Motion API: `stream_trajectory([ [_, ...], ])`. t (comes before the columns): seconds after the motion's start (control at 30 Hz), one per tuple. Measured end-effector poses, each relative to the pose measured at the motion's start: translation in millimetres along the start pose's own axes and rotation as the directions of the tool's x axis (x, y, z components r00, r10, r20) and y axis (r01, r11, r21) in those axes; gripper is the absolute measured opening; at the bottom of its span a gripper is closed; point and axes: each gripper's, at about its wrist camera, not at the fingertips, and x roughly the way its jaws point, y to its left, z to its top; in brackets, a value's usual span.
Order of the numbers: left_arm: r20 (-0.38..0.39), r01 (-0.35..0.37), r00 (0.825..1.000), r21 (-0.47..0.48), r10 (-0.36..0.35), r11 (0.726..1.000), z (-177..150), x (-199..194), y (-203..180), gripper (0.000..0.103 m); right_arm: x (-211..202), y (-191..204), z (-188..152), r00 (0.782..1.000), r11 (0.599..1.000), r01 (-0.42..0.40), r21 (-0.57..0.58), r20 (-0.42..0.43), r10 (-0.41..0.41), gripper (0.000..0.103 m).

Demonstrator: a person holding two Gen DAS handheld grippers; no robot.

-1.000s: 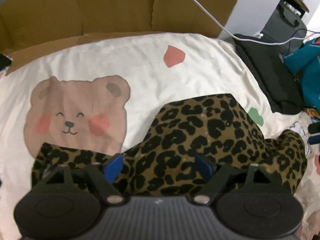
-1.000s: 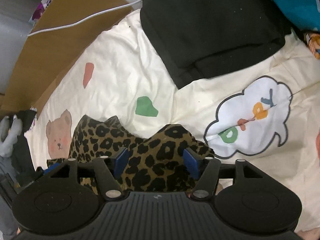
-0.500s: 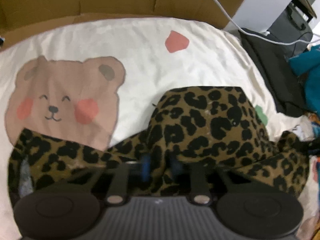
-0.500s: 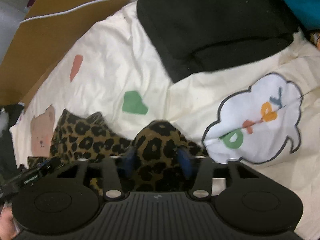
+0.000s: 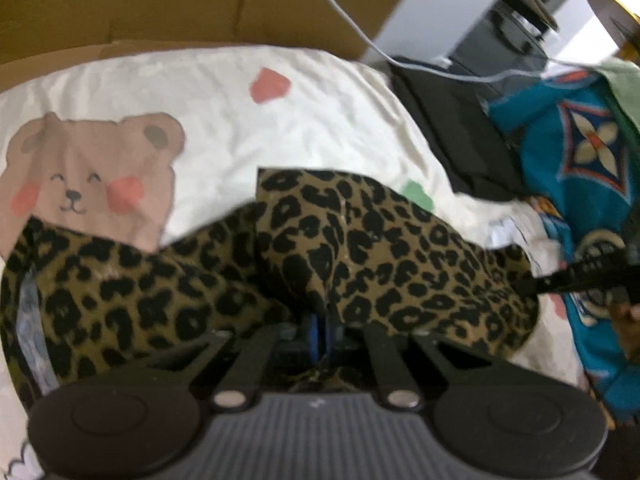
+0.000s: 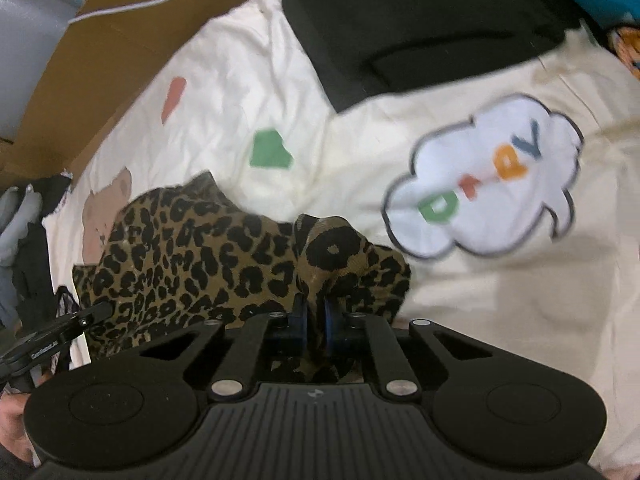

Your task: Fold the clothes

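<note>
- The leopard-print garment (image 5: 360,248) lies bunched on the cream bedsheet (image 5: 224,92), near its printed bear (image 5: 88,176).
- The left gripper (image 5: 320,332) has just pinched shut on a fold of the garment (blue pads nearly meeting).
- The right gripper (image 6: 316,316) has likewise just clamped shut on another bunch of it.
- A black folded garment (image 6: 420,20) lies well beyond.

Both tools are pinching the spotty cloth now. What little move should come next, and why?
Probably lift both tools a little. The left tool and right tool have just closed on bunched folds of the cloth, which lies crumpled on the sheet; raising it should let it hang out flat.
</note>
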Motion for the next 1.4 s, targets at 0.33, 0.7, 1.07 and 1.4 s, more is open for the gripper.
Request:
stream_trajectory([
  [0.33, -0.146, 0.069, 0.988, 0.091, -0.055, 0.993, -46, -11, -25, 0.004, 5, -21, -28, 0.998, 0.999, 0.015, 0.029, -0.053, -0.013, 0.005],
  [0.7, -0.245, 0.124, 0.965, 0.104, -0.096, 0.987, -80, -19, -17, 0.003, -2, -42, -45, 0.998, 0.994, 0.011, 0.109, -0.07, -0.003, 0.013],
  [1.07, -0.352, 0.161, 0.931, 0.151, -0.099, 0.975, -120, -20, -13, 0.003, -16, -67, -39, 1.0, 0.958, -0.013, 0.286, 0.009, 0.011, 0.052],
  [1.4, -0.331, 0.22, 0.929, 0.142, -0.163, 0.965, -102, -42, -19, 0.024, 22, -56, -51, 0.998, 0.957, -0.011, 0.289, -0.059, 0.029, 0.052],
])
